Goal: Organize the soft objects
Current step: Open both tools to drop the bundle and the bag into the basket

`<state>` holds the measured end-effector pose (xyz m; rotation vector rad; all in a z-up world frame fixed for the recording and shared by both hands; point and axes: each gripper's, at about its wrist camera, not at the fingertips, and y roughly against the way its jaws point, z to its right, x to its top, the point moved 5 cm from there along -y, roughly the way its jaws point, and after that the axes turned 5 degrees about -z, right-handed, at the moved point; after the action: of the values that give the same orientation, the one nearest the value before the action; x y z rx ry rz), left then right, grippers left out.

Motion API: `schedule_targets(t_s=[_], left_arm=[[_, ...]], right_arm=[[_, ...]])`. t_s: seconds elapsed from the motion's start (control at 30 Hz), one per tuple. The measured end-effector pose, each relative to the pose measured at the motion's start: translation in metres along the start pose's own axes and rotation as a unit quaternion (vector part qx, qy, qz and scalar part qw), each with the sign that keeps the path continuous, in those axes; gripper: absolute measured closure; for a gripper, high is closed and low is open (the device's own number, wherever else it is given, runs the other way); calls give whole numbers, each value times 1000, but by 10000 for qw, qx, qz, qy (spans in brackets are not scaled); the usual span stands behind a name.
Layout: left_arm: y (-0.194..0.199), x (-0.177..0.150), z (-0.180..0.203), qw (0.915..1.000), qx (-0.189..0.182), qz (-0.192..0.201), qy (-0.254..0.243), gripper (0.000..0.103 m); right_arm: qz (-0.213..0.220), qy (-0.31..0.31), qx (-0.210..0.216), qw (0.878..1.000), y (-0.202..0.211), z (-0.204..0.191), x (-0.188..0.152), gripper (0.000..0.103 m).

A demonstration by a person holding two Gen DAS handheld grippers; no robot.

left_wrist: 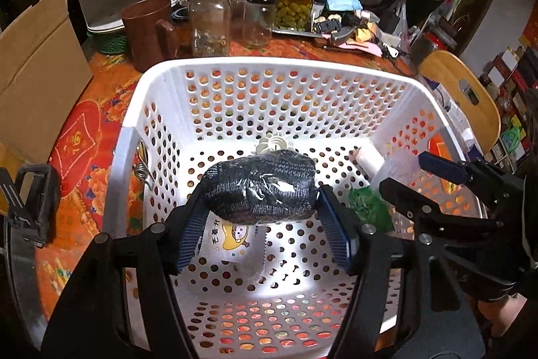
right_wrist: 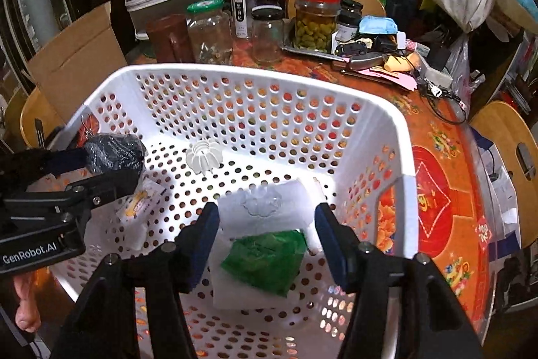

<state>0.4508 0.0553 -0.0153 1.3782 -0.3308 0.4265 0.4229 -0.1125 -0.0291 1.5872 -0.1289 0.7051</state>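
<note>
The left gripper (left_wrist: 260, 207) hangs over the white basket (left_wrist: 279, 64) with its pads against both ends of a dark knit bundle in clear wrap (left_wrist: 260, 187), grasping it above the basket floor. The right gripper (right_wrist: 265, 238) stands released, nothing between its fingers; under it lie a green packet (right_wrist: 265, 261) and a white wrapped pack (right_wrist: 265, 207) on the basket floor. A cartoon-printed pouch (left_wrist: 232, 241) lies below the bundle, a white ribbed plastic piece (right_wrist: 204, 157) farther in. The step looks like dropping items into the basket; next, the left gripper should release the bundle. Beyond, jars (left_wrist: 210, 19) crowd the counter (left_wrist: 84, 130).
</note>
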Motion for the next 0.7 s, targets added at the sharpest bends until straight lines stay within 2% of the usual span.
schedule_targets(t_s=[0.03,0.07,0.17,0.23,0.37,0.43,0.57,0.7], left_arm=[[1,0,0,10000,-16,30,10,39],[4,-1,0,10000,-50,56,20,38],[12,-1,0,9997,-166,178,68,29],[19,-2,2,9993,-232,274,52,17],[37,-7,6,9985,-236,486,2,10],[52,-12,6,9974,-234,677,-44,0],[84,-29,2,9954,-89,948,-105,0],[115,-54,6,9917,178,1242,-285,0]], right_arm=[[102,-22,-6,9999,4,2,0,24],[143,-42,14,9999,6,3,0,18],[226,-75,69,9997,15,5,-1,10],[315,-55,86,9995,21,4,-2,6],[509,-62,148,9986,39,5,-6,3],[635,-104,187,9977,52,8,-12,1],[922,-181,242,9953,79,14,-28,0],[1146,-224,111,9931,106,13,-54,0]])
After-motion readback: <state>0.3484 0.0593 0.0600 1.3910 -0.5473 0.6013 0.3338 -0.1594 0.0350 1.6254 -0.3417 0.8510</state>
